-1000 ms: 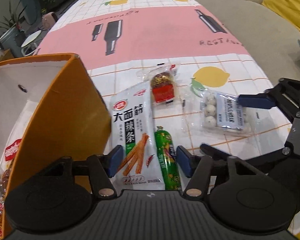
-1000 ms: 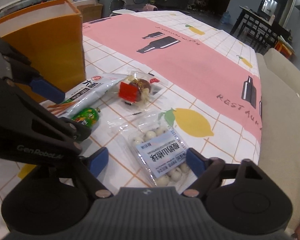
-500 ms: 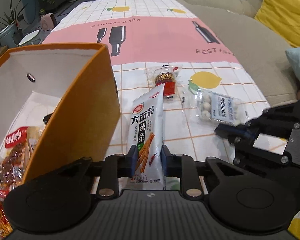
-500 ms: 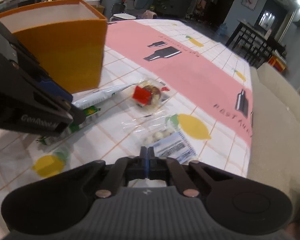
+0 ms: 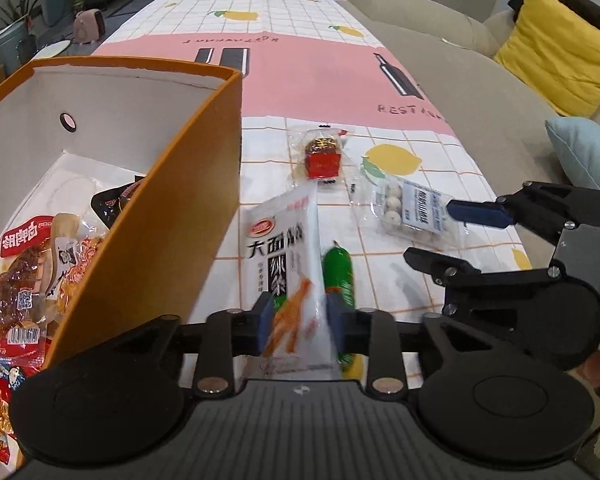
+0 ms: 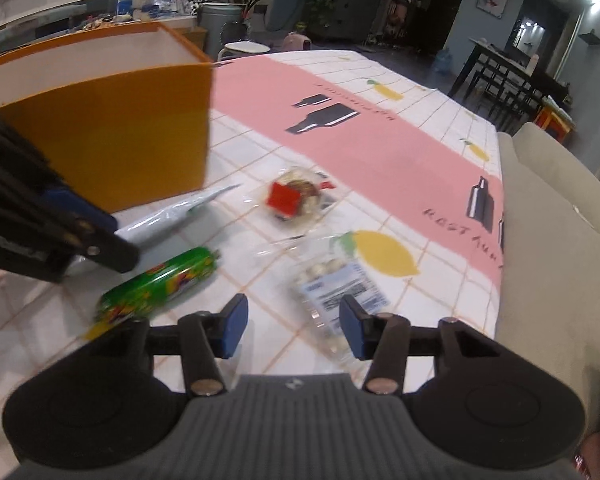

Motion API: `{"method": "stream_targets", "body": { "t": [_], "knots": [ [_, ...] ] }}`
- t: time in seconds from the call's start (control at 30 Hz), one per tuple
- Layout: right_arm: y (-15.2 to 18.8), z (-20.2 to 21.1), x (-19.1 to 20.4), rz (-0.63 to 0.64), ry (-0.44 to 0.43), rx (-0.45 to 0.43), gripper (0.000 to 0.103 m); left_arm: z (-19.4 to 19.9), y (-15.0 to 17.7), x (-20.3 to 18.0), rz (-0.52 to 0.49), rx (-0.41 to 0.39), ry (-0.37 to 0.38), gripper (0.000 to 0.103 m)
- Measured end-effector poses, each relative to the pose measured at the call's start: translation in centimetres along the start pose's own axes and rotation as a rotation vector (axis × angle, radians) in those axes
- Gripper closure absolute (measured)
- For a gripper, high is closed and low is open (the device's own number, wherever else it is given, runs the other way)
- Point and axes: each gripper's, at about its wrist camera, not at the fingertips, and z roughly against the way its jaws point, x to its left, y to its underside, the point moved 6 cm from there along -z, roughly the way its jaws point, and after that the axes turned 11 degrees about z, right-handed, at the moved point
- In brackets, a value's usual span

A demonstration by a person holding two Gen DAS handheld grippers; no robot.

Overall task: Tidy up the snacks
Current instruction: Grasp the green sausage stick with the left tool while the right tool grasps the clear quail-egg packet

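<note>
My left gripper (image 5: 298, 316) is shut on the white spicy-strip packet (image 5: 286, 256) and holds it off the table, next to the orange box (image 5: 168, 216), which holds several snacks. My right gripper (image 6: 292, 330) is open over the table, with the clear bag of white balls (image 6: 335, 292) by its right finger. That bag also shows in the left wrist view (image 5: 409, 210), under the right gripper (image 5: 443, 236). A green sausage (image 6: 160, 282) lies on the cloth, also seen in the left wrist view (image 5: 339, 272). A red-labelled clear packet (image 5: 321, 152) lies farther out, also in the right wrist view (image 6: 296, 198).
The table has a pink and white lemon-print cloth (image 5: 300, 72). A beige sofa (image 5: 479, 92) with a yellow cushion (image 5: 555, 52) runs along the right edge. The orange box (image 6: 100, 136) stands at the left.
My left gripper has lifted the white packet higher, beside the box. My right gripper was shut on the ball bag half a second ago; it has opened and the bag lies on the table.
</note>
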Motion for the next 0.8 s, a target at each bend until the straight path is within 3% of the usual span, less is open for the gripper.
{"method": "stream_targets", "body": {
  "t": [0.13, 0.27, 0.47, 0.57, 0.8],
  "knots": [
    [0.2, -1.4, -1.4, 0.037, 0.013, -0.006, 0.022, -1.1, -0.5, -0.4, 0.017, 0.038, -0.017, 0.04],
    [0.3, -2.8, -2.5, 0.066, -0.017, -0.007, 0.014, -2.2, -0.6, -0.8, 0.042, 0.081, -0.052, 0.031],
    [1.0, -4.8, -3.7, -0.027, -0.051, 0.016, 0.014, -2.9, -0.8, -1.9, 0.026, 0.078, -0.082, 0.022],
    [1.2, -5.1, -4.3, -0.112, -0.086, 0.022, 0.022, -2.3, -0.8, -2.0, 0.059, 0.061, -0.034, 0.022],
    [1.3, -4.0, -2.9, -0.1, -0.12, 0.083, 0.027, -1.2, -0.1, -2.6, 0.082, 0.072, 0.067, 0.033]
  ]
}}
